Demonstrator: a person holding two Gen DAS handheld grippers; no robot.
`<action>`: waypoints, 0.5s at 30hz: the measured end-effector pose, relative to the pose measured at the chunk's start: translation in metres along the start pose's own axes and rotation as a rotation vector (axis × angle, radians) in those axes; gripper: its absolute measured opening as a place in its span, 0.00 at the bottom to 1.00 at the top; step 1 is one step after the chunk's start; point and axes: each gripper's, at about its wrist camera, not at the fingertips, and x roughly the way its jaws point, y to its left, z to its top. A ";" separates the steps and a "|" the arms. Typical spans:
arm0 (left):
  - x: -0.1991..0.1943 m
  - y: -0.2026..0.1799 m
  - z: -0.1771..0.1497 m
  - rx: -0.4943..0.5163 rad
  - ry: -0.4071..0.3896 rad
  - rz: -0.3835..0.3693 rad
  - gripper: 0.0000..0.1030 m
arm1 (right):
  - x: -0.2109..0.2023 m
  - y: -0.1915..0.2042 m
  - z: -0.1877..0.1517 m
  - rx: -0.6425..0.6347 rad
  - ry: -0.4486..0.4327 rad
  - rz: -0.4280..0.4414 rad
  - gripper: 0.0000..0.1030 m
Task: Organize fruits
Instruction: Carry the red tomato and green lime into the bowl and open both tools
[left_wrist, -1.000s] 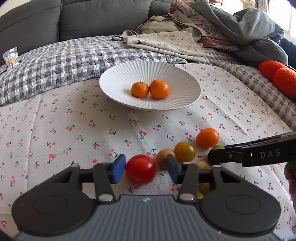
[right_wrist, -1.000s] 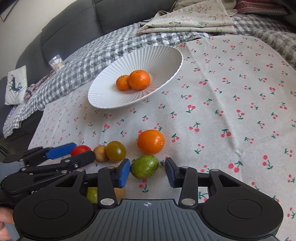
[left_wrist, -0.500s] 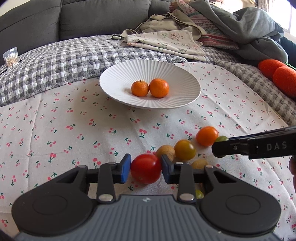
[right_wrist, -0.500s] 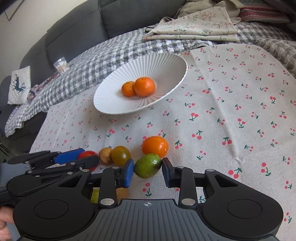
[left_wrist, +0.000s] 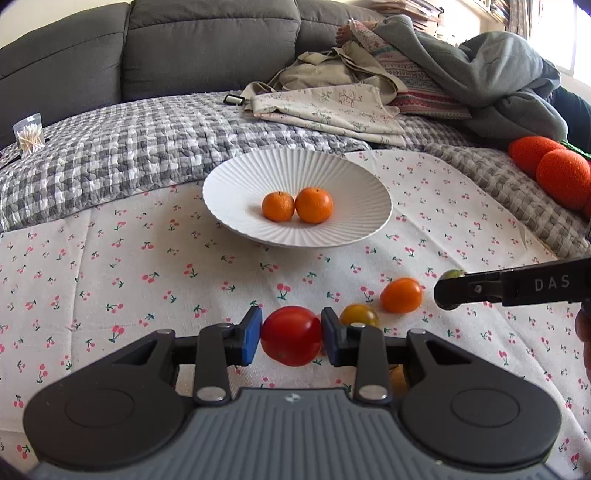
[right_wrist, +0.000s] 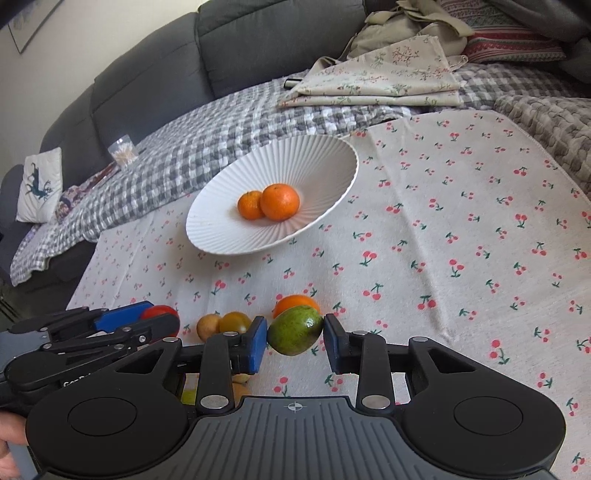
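My left gripper (left_wrist: 291, 336) is shut on a red tomato (left_wrist: 291, 335) and holds it just above the cherry-print cloth. My right gripper (right_wrist: 295, 338) is shut on a green avocado-like fruit (right_wrist: 295, 329), also lifted a little. A white ribbed plate (left_wrist: 229, 188) ahead holds two tangerines (left_wrist: 297, 205). On the cloth lie an orange fruit (left_wrist: 401, 294), a yellow-green tomato (left_wrist: 359, 315) and a brown fruit (right_wrist: 208, 326). The plate (right_wrist: 221, 232) and tangerines (right_wrist: 269, 202) also show in the right wrist view.
A grey checked quilt (left_wrist: 110, 147) and a grey sofa (left_wrist: 184, 48) lie behind the plate. Folded cloths and clothes (left_wrist: 332, 103) are piled at the back right. Orange plush balls (left_wrist: 554, 173) sit at the right. A toothpick jar (left_wrist: 28, 133) stands far left.
Both grippers closed on their fruits, left on the red tomato, right on the green fruit, then lifted them slightly off the cloth.
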 end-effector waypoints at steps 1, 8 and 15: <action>-0.001 0.000 0.000 -0.001 -0.003 0.000 0.32 | -0.001 0.000 0.000 0.002 -0.002 -0.002 0.31; -0.006 0.000 0.005 -0.020 -0.034 -0.001 0.32 | -0.008 -0.003 0.003 0.010 -0.026 0.007 0.31; -0.010 0.004 0.009 -0.042 -0.057 0.008 0.32 | -0.012 -0.012 0.008 0.031 -0.043 0.002 0.31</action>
